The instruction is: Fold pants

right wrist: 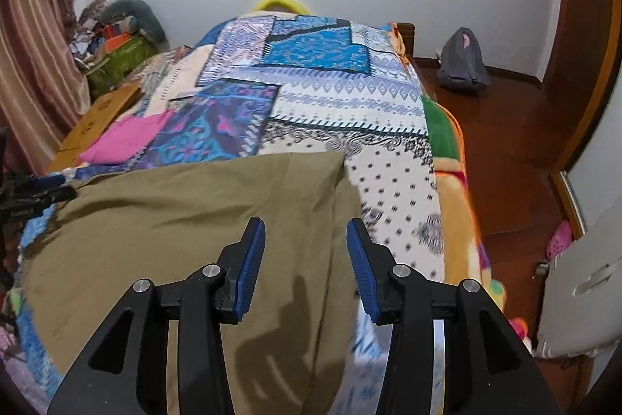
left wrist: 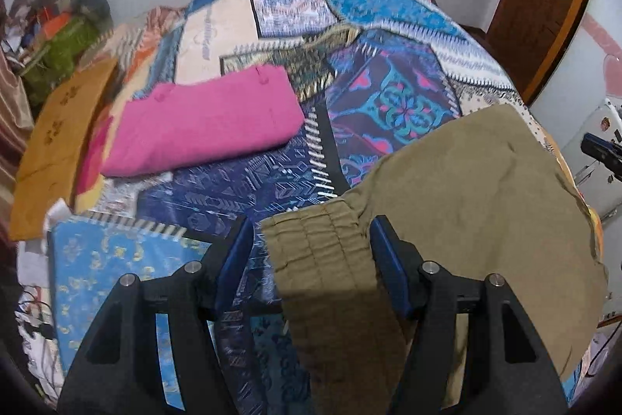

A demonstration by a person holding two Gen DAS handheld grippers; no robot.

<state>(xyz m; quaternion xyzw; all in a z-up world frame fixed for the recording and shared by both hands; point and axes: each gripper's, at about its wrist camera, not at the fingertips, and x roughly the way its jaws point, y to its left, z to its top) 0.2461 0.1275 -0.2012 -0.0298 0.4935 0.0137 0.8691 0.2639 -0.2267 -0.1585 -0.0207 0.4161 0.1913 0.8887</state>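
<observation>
Bed mostly open beyond the pants; clutter along the left edge.

The khaki pants [right wrist: 194, 220] covered the near bed [right wrist: 350, 96], and both open grippers, left [left wrist: 311, 240] and right [right wrist: 306, 244], hung over them with nothing between the fingers and the cloth. Past the pants the quilt lay bare to the wall. A folded pink garment [left wrist: 202, 127] sat on the left, near a brown box [left wrist: 58, 142] and a pile of bags [right wrist: 120, 37]. To the right, open floor [right wrist: 505, 142] held a grey backpack [right wrist: 462, 59].
</observation>
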